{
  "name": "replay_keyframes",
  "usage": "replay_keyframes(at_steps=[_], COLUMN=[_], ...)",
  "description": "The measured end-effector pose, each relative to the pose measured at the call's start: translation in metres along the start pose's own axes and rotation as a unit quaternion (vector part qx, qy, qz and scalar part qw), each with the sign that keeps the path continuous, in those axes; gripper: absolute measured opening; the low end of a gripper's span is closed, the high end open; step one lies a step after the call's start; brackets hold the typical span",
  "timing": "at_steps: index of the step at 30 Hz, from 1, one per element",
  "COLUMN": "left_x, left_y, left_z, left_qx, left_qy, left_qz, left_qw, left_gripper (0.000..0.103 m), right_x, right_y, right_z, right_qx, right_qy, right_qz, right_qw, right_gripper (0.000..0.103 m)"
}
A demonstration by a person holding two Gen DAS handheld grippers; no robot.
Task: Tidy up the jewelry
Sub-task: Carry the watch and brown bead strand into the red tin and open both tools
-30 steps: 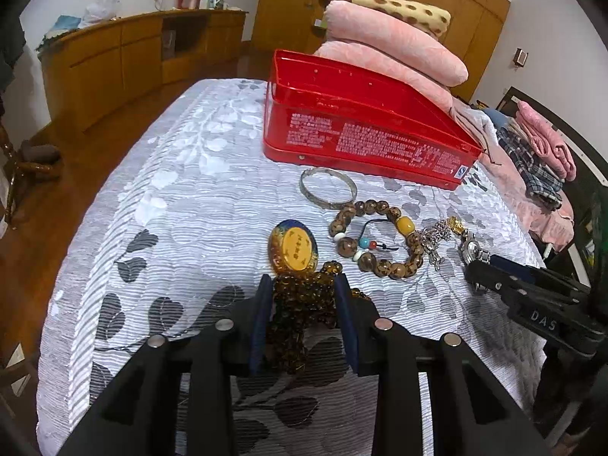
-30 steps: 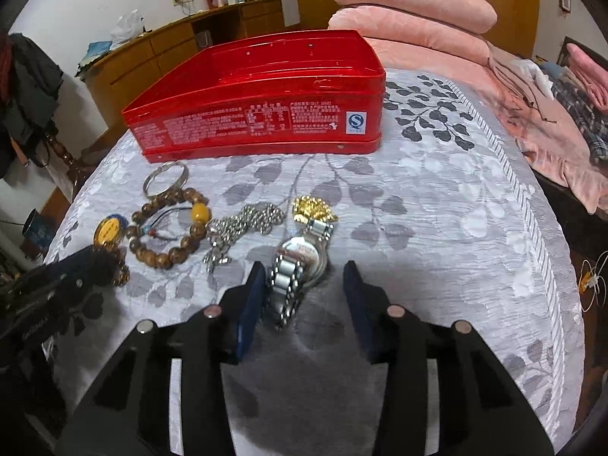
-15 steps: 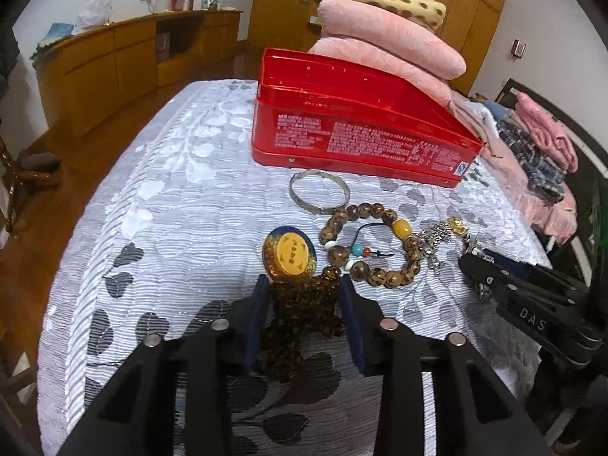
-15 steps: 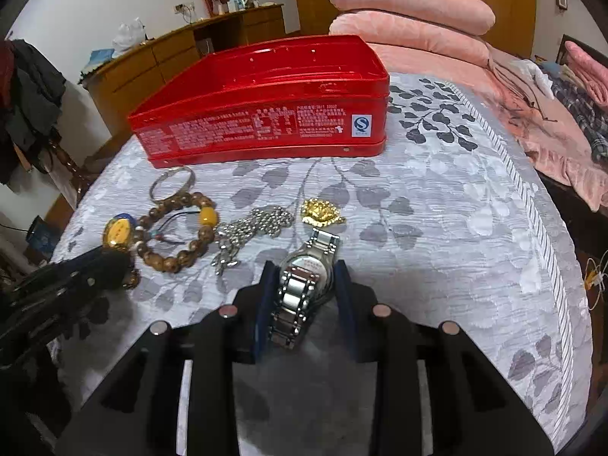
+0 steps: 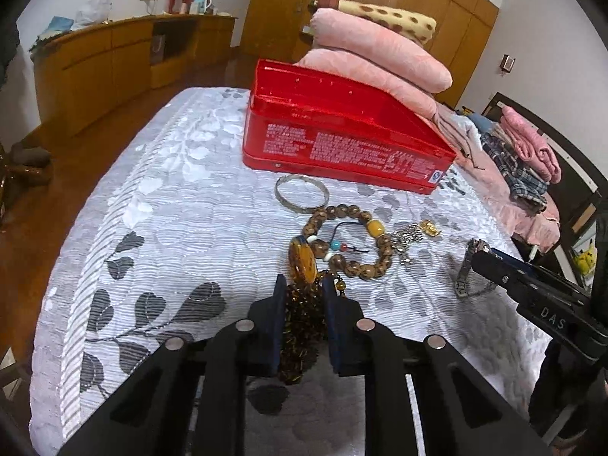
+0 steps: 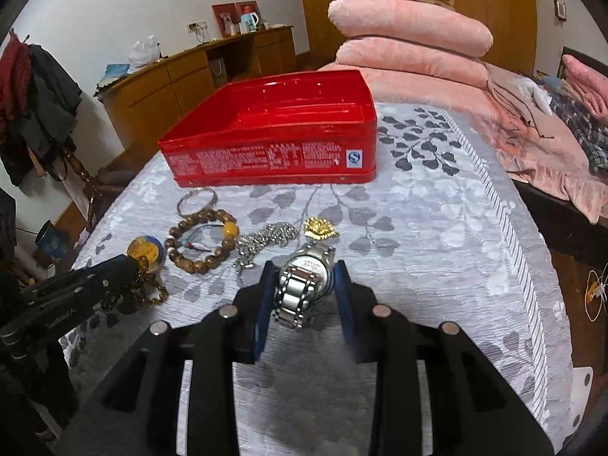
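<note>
My left gripper [image 5: 303,288] is shut on an amber bead necklace [image 5: 302,319] whose amber pendant [image 5: 302,260] hangs tilted, lifted off the cloth. My right gripper [image 6: 304,275] is shut on a silver metal watch [image 6: 304,285], also lifted; it shows in the left wrist view [image 5: 469,269]. On the cloth lie a wooden bead bracelet [image 5: 351,241], a silver bangle [image 5: 301,192], a silver chain [image 6: 266,241] and a gold pendant [image 6: 319,228]. An open red tin box [image 6: 273,133] stands behind them.
A white cloth with grey leaf print [image 5: 171,209] covers the table. Folded pink blankets [image 5: 380,60] are stacked behind the box. A bed with clothes [image 6: 551,121] is on the right. Wooden cabinets [image 5: 114,57] line the far wall.
Both grippers closed on their items and rose: the left lifted the amber necklace so its pendant tipped up, the right lifted the watch off the cloth.
</note>
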State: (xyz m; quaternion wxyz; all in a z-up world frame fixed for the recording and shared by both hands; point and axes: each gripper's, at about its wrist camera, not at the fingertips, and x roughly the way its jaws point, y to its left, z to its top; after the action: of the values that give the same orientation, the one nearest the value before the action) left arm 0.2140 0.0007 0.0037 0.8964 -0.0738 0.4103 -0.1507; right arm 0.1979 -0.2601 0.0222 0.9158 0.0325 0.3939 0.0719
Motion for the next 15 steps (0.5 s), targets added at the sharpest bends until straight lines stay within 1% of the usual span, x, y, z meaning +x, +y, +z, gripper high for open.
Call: replay_keyframes(at_steps=[4, 9, 15], left_x=[-0.011, -0.024, -0.029], left_y=[-0.003, -0.009, -0.016], left_z=[0.001, 0.009, 0.027], left_qx=[-0.003, 0.006, 0.016], left_qy=[-0.017, -0.042, -0.062], left_qz=[-0.006, -0.006, -0.007], left_qw=[0.9998, 0.9991, 0.9979], left_gripper=[0.018, 0.018, 0.018], right_x=[-0.007, -0.012, -0.008], right_y=[0.003, 0.006, 0.004], right_z=[0.005, 0.015, 0.035], right_qx=[-0.005, -0.014, -0.013], right_qy=[-0.01, -0.022, -0.036], right_qz=[0.005, 0.008, 0.013], right_qw=[1.0, 1.0, 0.999], right_gripper=[0.03, 0.03, 0.03])
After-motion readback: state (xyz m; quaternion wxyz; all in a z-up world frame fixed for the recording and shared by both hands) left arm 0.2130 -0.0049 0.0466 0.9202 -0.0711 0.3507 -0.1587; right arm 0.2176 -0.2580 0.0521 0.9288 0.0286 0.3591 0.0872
